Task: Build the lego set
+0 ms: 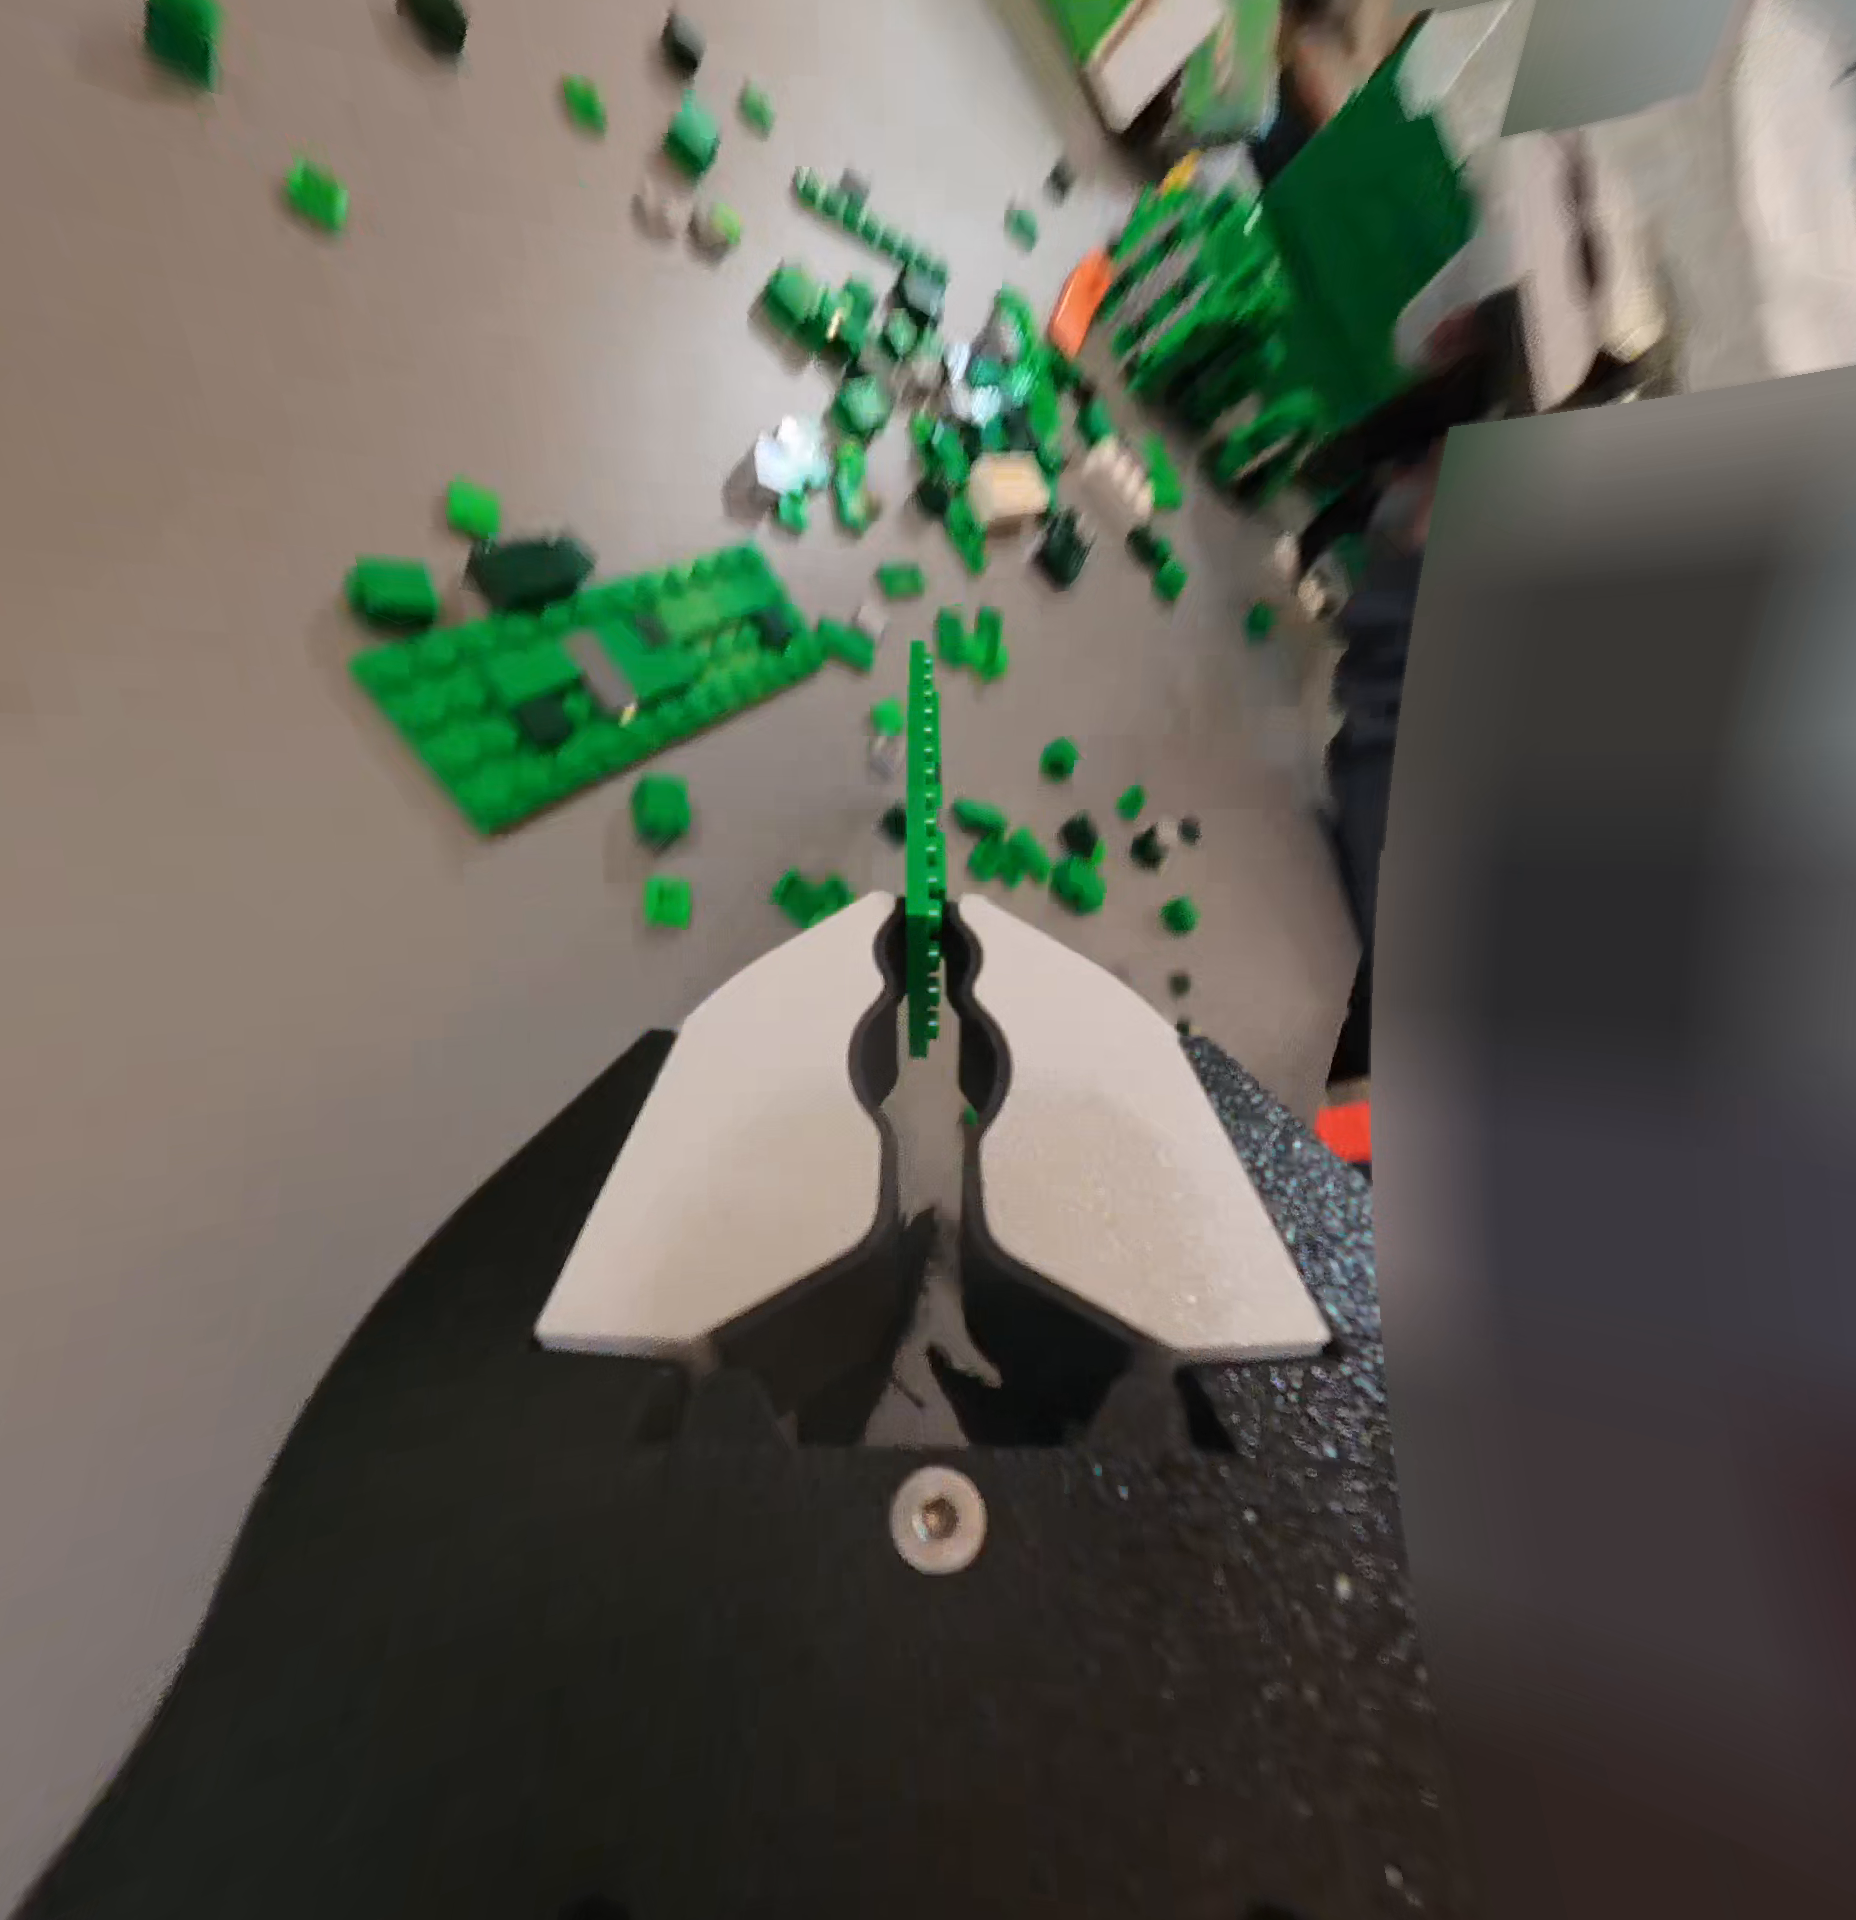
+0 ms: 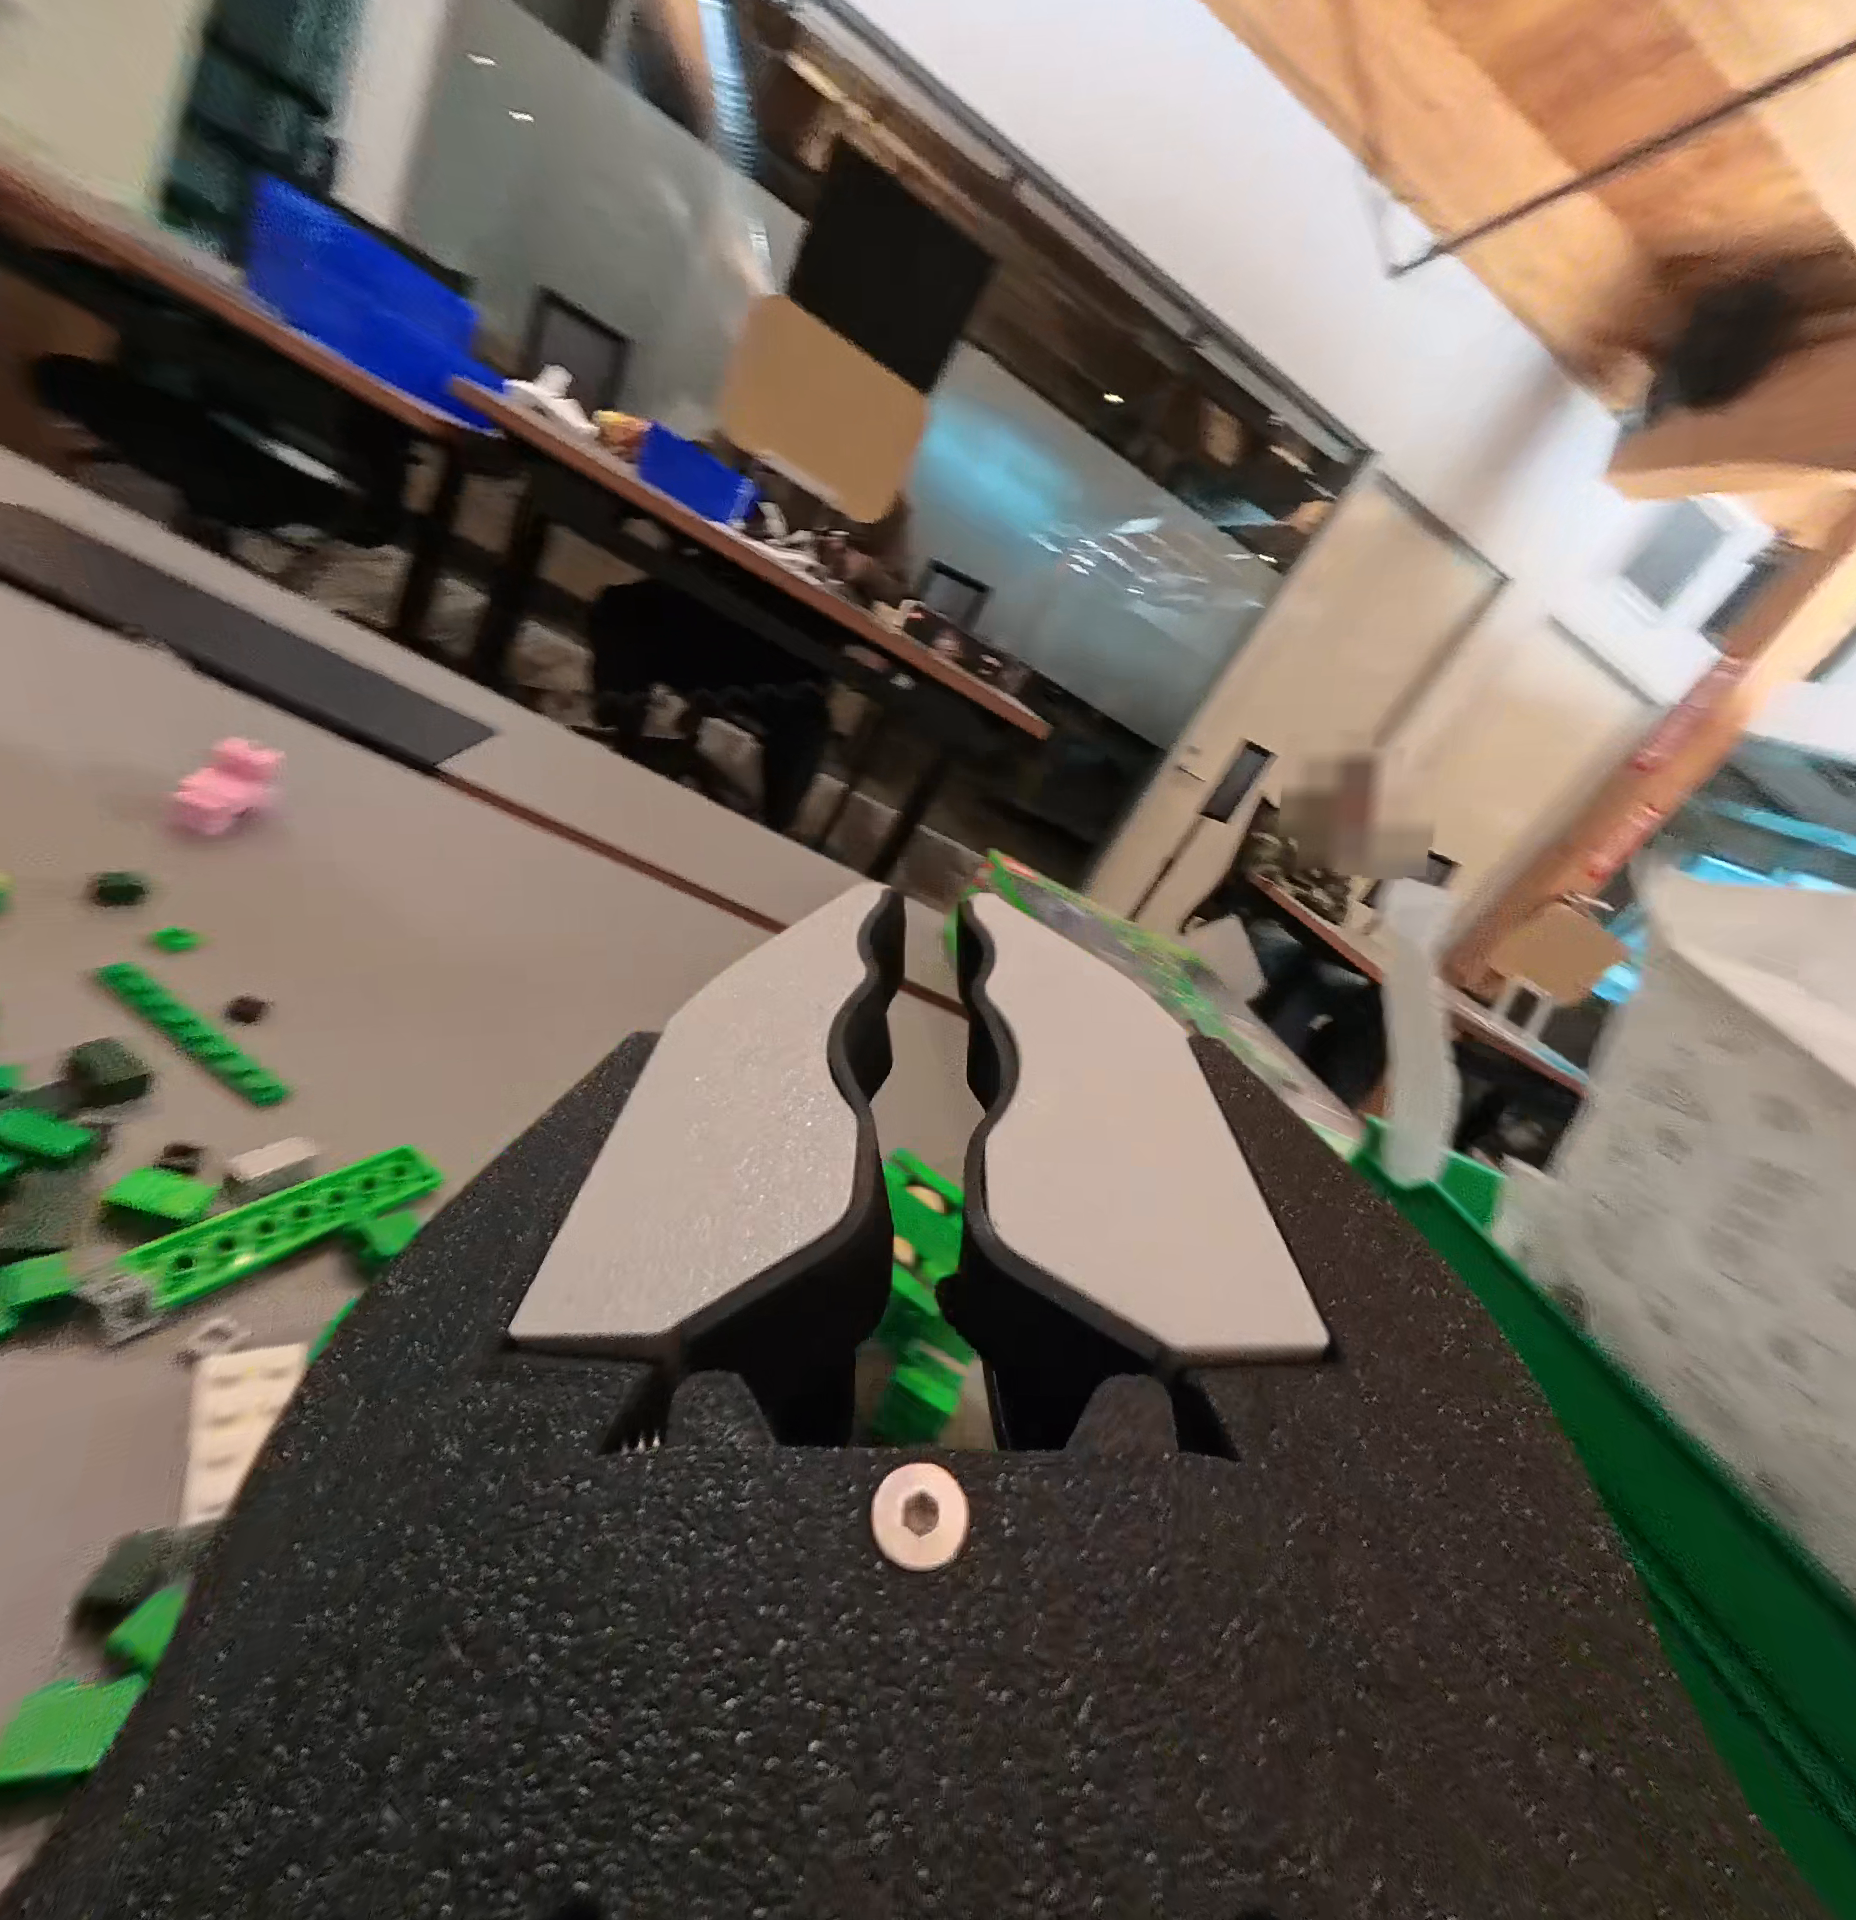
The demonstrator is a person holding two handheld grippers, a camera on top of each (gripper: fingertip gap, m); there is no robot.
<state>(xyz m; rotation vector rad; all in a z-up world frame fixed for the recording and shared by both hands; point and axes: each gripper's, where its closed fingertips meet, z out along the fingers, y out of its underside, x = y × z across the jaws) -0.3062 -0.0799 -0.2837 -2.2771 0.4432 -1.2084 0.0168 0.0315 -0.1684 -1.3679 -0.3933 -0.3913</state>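
Observation:
My left gripper (image 1: 926,914) is shut on a thin green studded plate (image 1: 922,748), held edge-on and sticking out ahead of the fingertips, above the grey table (image 1: 228,468). A partly built green baseplate (image 1: 550,707) lies flat to its left. Many loose green bricks (image 1: 965,416) are scattered beyond. My right gripper (image 2: 932,914) is tilted up over the table with its jaws a little apart and nothing between them. A long green plate lying underside up (image 2: 280,1216) and a narrow green strip (image 2: 191,1034) lie to its left.
A pink piece (image 2: 228,787) stands far left on the table. A large flat green piece (image 1: 1360,239) is at the upper right, and a green wall (image 2: 1682,1507) runs along the right. A white sheet (image 2: 243,1423) lies near the right gripper. Other tables stand behind.

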